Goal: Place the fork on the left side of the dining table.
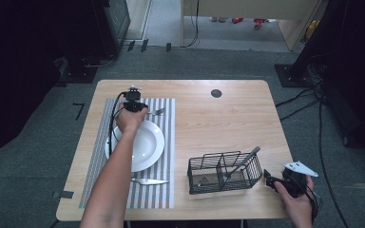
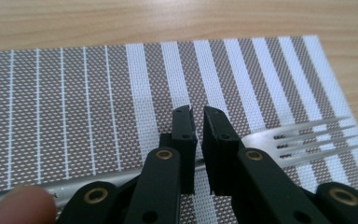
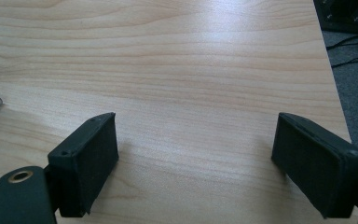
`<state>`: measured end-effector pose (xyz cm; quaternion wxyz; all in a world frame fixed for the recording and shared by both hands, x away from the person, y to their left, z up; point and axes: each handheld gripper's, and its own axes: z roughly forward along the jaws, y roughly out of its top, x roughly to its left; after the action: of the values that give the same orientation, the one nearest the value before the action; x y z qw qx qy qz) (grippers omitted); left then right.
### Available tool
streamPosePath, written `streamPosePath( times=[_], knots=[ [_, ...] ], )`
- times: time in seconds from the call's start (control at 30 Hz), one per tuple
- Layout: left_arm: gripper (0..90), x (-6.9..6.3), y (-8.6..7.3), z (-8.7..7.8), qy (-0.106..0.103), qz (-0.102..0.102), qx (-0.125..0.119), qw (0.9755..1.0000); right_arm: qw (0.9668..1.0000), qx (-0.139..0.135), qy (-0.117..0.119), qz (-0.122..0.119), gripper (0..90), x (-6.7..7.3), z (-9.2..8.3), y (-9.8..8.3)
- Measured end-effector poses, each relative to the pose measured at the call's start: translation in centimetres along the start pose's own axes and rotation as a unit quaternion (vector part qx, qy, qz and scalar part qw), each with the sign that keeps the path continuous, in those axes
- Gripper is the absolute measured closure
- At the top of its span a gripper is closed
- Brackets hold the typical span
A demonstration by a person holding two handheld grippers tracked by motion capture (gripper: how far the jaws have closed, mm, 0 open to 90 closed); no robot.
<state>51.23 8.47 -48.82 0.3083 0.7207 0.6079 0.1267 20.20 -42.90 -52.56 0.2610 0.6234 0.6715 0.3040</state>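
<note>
One fork (image 2: 303, 140) flat on striped placemat (image 2: 74, 116), handle passing just under left gripper (image 2: 196, 112) fingertips; jaws narrow gap apart, gripping nothing. One plate (image 1: 145, 142), one knife (image 1: 149, 181), one wire basket (image 1: 223, 173). Right gripper (image 3: 196, 140) spread wide, empty.

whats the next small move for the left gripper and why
Probably lift the left gripper straight up off the placemat. The fork already lies flat on it beyond the plate, and the jaws stand slightly apart above its handle, not pinching it.
</note>
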Motion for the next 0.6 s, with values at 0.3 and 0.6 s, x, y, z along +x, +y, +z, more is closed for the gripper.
streamPosePath(
  times=[0.3,0.6],
  knots=[
    [61.6,0.8,0.2,-1.9,-0.013,-0.026,-0.042,0.9987,1.0000,0.000,0.000,0.000,14.1,0.0,0.0,0.0],
    [46.2,2.1,0.5,-4.8,-0.037,-0.049,-0.081,0.9948,1.0000,0.000,0.000,0.000,14.1,0.0,0.0,0.0]
  ],
)
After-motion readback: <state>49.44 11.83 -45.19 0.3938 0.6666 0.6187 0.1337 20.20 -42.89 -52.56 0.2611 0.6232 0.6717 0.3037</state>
